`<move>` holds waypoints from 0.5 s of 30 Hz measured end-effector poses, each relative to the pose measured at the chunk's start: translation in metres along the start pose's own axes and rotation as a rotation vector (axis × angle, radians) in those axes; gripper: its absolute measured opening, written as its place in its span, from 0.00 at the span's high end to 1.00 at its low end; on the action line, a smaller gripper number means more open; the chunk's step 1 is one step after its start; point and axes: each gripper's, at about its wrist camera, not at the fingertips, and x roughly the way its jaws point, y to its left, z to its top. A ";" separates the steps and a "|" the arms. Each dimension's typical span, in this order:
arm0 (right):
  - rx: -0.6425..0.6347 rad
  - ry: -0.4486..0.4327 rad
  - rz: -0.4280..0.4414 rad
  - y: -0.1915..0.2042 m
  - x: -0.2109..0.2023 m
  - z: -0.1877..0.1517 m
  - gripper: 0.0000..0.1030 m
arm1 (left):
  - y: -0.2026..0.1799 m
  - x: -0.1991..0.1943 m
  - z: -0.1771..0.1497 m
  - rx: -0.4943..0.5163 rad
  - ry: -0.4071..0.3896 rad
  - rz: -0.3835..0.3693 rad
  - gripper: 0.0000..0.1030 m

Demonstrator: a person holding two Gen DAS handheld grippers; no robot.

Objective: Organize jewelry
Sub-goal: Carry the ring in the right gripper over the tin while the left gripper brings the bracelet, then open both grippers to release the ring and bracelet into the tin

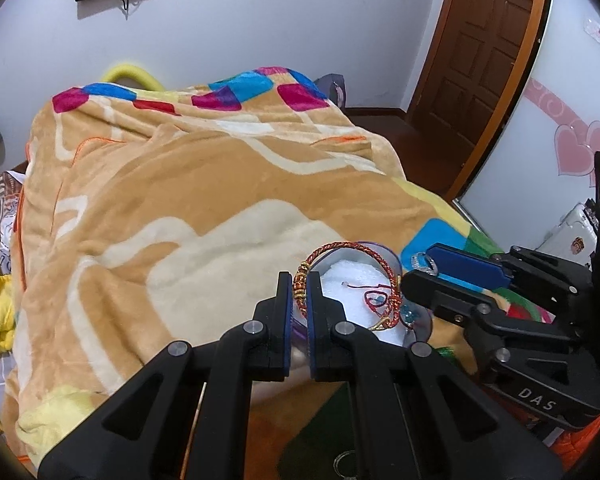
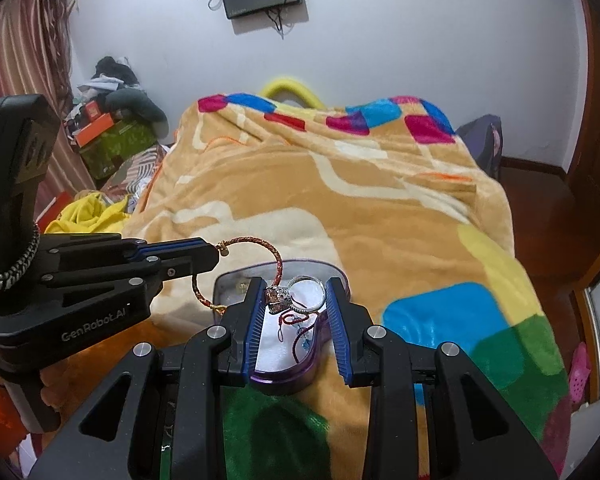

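Placement step: left gripper (image 1: 299,280) clamps red bracelet (image 1: 342,246), right gripper (image 2: 296,294) pinches ring (image 2: 307,294), both above purple box (image 2: 284,380). Next: lower toward 6 o'clock, release onto white padding (image 1: 350,280).

The purple heart-shaped jewelry box (image 1: 418,322) lies mostly hidden behind the left gripper (image 1: 299,286); beneath the right gripper (image 2: 296,292), its near wall is covered by the fingers.

Red braided bracelet (image 1: 342,264) with gold beads, silver gemstone ring (image 2: 306,294), both above purple heart-shaped box (image 2: 284,372), white-lined.
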 end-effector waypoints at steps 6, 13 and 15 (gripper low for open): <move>0.007 0.032 0.022 -0.001 0.009 -0.002 0.73 | -0.003 0.008 -0.001 0.021 0.017 0.000 0.95; -0.015 0.058 0.020 0.004 0.016 -0.003 0.73 | -0.007 0.013 -0.001 0.042 0.031 0.002 0.95; -0.020 0.064 0.016 0.005 0.017 -0.003 0.73 | -0.007 0.011 -0.001 0.044 0.027 0.000 0.95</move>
